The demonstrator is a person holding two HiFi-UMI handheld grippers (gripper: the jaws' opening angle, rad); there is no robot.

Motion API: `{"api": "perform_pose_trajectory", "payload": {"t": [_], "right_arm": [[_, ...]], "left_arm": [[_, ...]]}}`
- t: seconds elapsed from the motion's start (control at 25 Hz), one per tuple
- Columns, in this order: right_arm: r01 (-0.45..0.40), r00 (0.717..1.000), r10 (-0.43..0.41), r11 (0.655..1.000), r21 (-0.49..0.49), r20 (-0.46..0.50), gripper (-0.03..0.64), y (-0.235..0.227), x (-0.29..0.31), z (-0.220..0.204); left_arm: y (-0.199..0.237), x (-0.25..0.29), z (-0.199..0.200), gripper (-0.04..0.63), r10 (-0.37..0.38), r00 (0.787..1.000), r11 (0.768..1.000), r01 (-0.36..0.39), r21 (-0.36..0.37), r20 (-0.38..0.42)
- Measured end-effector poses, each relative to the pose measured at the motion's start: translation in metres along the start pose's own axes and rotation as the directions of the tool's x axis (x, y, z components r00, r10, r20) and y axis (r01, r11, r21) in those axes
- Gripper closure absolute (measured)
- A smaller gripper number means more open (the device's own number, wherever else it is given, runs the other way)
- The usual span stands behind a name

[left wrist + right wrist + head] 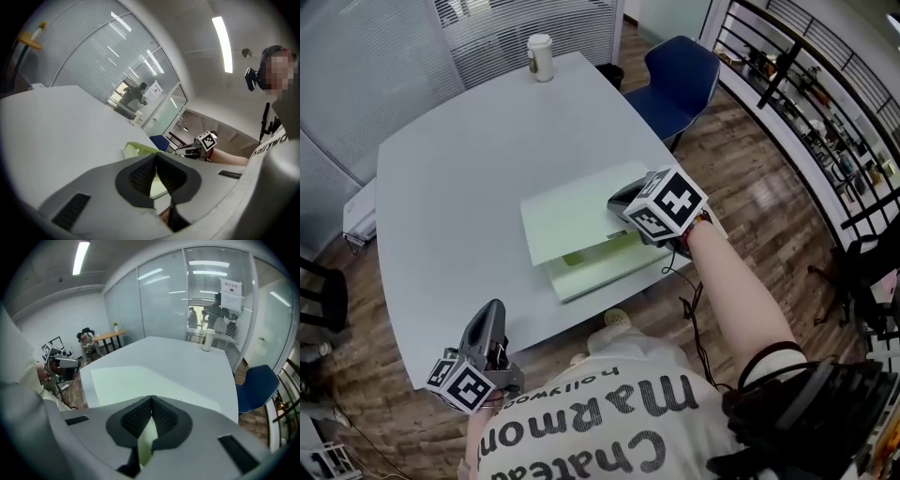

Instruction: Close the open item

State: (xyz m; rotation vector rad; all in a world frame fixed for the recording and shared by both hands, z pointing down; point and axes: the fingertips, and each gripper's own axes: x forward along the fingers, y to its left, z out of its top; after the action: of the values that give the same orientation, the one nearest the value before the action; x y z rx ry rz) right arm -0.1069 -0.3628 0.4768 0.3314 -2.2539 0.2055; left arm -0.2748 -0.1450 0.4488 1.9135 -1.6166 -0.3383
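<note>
Glass walls with blinds (pixel 525 23) close the room on the far side, and a wooden floor (pixel 750 178) lies under a pale grey table (pixel 441 206). A paper cup (pixel 541 57) stands at the far edge of the table, and a blue chair (pixel 680 80) stands just beyond its far right corner. Dark shelves (pixel 825 122) run along the right side of the room.

The green folder (pixel 600 272) lies near the front edge of the table, closer to the right front corner. Its cover (pixel 572 220) is raised a little on the right side and does not lie flat on the lower half, so a brighter green strip of the inside shows under it.

The person stands at the front edge. The right forearm (pixel 736 300) is stretched forward from the body and crosses the front edge, with the wrist slightly bent down. The right gripper (pixel 617 202) meets the right border of the cover. In the right gripper view its two pads are pressed together on the thin green sheet, which passes between them.

The left arm hangs low and close to the body. The left gripper (pixel 491 323) is held below the front edge of the table, near the waist, and its jaws point up and forward toward the folder. In the left gripper view the tips of the pads touch each other and nothing is between them; the folder shows only far behind them.
</note>
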Motion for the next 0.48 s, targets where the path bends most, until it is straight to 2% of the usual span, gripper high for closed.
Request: {"api": "perform_pose_trajectory", "payload": {"t": [0.48], "right_arm": [[0.005,1.000,-0.009,0.977,0.215,0.017,0.615,0.020,0.009,-0.055]], "left_arm": [[0.009,-0.011,-0.025,0.591,-0.031,0.996,0.999,0.030,-0.011,-0.078]]}}
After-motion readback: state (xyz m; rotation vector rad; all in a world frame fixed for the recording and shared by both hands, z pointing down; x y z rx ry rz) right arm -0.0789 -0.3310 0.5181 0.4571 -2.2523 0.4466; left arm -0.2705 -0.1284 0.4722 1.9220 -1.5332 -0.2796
